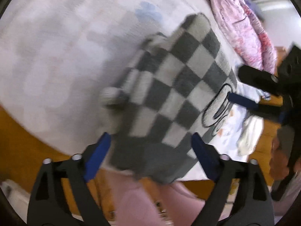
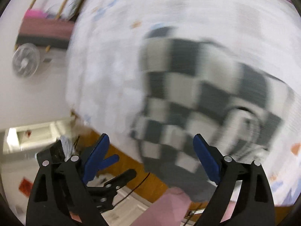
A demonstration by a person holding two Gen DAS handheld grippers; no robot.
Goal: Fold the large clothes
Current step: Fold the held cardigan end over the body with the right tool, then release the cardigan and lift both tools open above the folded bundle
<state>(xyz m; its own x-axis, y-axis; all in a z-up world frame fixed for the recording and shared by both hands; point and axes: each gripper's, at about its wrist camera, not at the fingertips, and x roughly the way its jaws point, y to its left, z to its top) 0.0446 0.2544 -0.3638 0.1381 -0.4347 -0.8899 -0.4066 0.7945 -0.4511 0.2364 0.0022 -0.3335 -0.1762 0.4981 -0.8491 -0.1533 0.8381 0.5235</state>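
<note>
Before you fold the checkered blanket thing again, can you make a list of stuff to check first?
1. Left gripper open, nothing between its pads: ok.
2. Right gripper open, nothing held: ok.
3. Checkered garment lying on the bed sheet, not in either gripper: ok.
4. Garment fully on the bed: not ok, its near edge hangs over the bed's edge.
5. Fold neat and edges lined up: cannot tell, both views are blurred.
6. Pink quilt clear of the garment: ok.

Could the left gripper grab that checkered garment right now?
Probably yes. The left gripper is open, and the near edge of the checkered garment lies on the bed just ahead of it, with nothing between them.
</note>
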